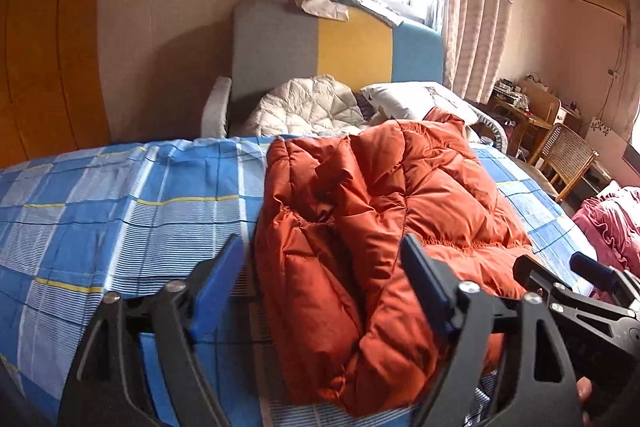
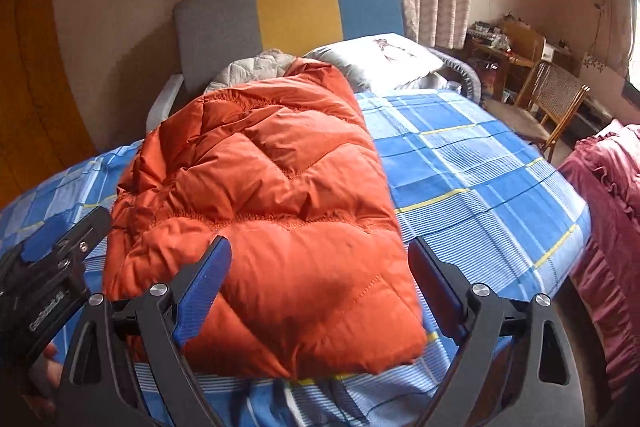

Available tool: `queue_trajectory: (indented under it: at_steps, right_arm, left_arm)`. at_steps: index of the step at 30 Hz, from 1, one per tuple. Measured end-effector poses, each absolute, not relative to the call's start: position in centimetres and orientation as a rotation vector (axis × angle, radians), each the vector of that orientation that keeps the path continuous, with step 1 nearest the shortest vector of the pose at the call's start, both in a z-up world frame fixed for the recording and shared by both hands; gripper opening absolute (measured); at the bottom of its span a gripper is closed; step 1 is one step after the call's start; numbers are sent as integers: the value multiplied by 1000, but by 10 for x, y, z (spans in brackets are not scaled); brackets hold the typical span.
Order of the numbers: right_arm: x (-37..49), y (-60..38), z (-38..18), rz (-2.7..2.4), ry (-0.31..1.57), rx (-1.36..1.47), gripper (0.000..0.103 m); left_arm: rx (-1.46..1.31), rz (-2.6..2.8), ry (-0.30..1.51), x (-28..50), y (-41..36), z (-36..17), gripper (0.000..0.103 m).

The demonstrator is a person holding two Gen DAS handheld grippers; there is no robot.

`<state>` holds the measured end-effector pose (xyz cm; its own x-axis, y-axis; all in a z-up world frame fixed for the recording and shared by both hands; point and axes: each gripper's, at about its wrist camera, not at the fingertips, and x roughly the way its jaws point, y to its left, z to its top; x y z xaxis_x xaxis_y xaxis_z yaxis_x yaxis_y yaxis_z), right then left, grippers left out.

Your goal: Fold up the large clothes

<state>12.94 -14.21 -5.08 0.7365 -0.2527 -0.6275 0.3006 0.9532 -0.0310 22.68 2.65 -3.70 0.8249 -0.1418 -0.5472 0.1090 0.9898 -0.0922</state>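
Observation:
An orange quilted down jacket (image 1: 372, 227) lies folded in a thick bundle on the blue checked bed sheet (image 1: 100, 195). It also shows in the right wrist view (image 2: 272, 211), lying lengthwise on the sheet (image 2: 480, 167). My left gripper (image 1: 320, 263) is open and empty, just above the jacket's near left part. My right gripper (image 2: 320, 267) is open and empty over the jacket's near end. The right gripper also shows at the right edge of the left wrist view (image 1: 560, 279). The left gripper shows at the left edge of the right wrist view (image 2: 60, 239).
A grey, yellow and blue headboard (image 1: 336, 47) stands at the back, with a white quilted garment (image 1: 308, 107) and a pillow (image 2: 380, 59) before it. A wooden chair (image 2: 556, 103) and a cluttered desk (image 2: 500, 47) stand at the right. Red bedding (image 2: 608, 207) lies beside the bed.

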Motion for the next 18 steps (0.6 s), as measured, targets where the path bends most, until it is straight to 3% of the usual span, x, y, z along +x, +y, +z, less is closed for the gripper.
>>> queue_trajectory:
  at_steps: [6,18]
  right_arm:
    - [114,-144,-42,-344,653,66,93]
    - [93,-135,-41,-361,636,30,98]
  left_arm:
    - [-42,-100,567,206,26,-33,100]
    - [-26,-62,566,183,37,-41,101]
